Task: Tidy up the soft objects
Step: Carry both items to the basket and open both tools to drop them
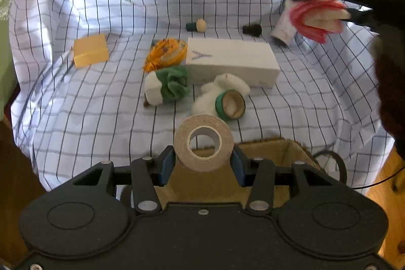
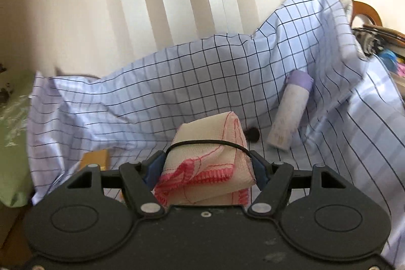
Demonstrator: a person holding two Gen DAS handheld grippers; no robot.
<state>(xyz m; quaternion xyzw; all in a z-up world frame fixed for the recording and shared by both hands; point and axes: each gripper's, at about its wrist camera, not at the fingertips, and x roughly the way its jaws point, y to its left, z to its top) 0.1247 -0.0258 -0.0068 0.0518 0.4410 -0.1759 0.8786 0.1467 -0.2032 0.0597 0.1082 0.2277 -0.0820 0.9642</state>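
My left gripper (image 1: 203, 160) is shut on a beige tape roll (image 1: 203, 146), held over a brown basket (image 1: 283, 156) at the cloth's near edge. My right gripper (image 2: 205, 165) is shut on a folded cream cloth with pink edging (image 2: 207, 163); it also shows in the left wrist view (image 1: 319, 17), raised at the upper right. On the checked cloth (image 1: 101, 98) lie a white and green soft roll (image 1: 165, 86), an orange fabric bundle (image 1: 165, 55), a white fluffy toy (image 1: 222, 90) with a green tape ring (image 1: 230, 104), and a yellow sponge (image 1: 91, 50).
A white box (image 1: 231, 61) lies mid-cloth. Behind it are a green-capped cork (image 1: 196, 25), a small black cap (image 1: 252, 29) and a lilac-capped bottle (image 2: 288, 113). A green cushion (image 2: 12, 138) is at the left. A wooden chair (image 2: 367, 12) stands at the right.
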